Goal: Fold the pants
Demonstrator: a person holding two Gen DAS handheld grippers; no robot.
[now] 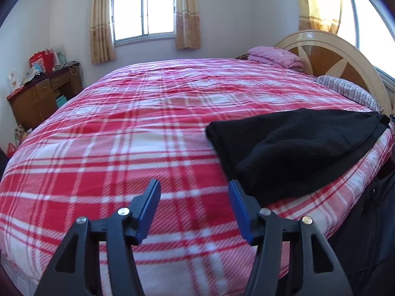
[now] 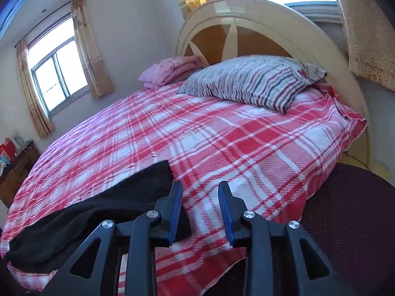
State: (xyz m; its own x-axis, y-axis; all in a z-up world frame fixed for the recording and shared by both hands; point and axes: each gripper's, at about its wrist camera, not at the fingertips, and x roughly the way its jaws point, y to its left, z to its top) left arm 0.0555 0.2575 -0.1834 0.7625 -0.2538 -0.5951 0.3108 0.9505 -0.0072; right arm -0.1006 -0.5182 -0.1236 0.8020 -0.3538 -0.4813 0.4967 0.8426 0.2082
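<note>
The black pants [image 1: 291, 148] are seen lying in a folded heap on the red-and-white plaid blanket [image 1: 138, 133], close to the near edge of the bed. In the left wrist view they are spread to the right of the left gripper [image 1: 193, 209], whose blue-padded jaws are held wide apart with nothing between them; the right fingertip [image 1: 238, 197] is set just at the garment's near edge, though contact cannot be judged. In the right wrist view the pants [image 2: 98, 204] are shown to the left of the right gripper [image 2: 200, 209], whose jaws are likewise parted and empty above the blanket [image 2: 222, 138], the left finger overlapping the dark cloth in the frame. A wooden desk [image 1: 44, 96] piled with red bags and boxes is seen clearly only from the left wrist; writing on them is too small to be read. A striped pillow [image 2: 249, 83] is shown in full only from the right wrist, and merely as a sliver [image 1: 345, 90] from the left. A folded pink quilt [image 2: 170, 70] by the arched headboard [image 2: 259, 22], and curtained windows [image 1: 143, 12], are shown in both views.
</note>
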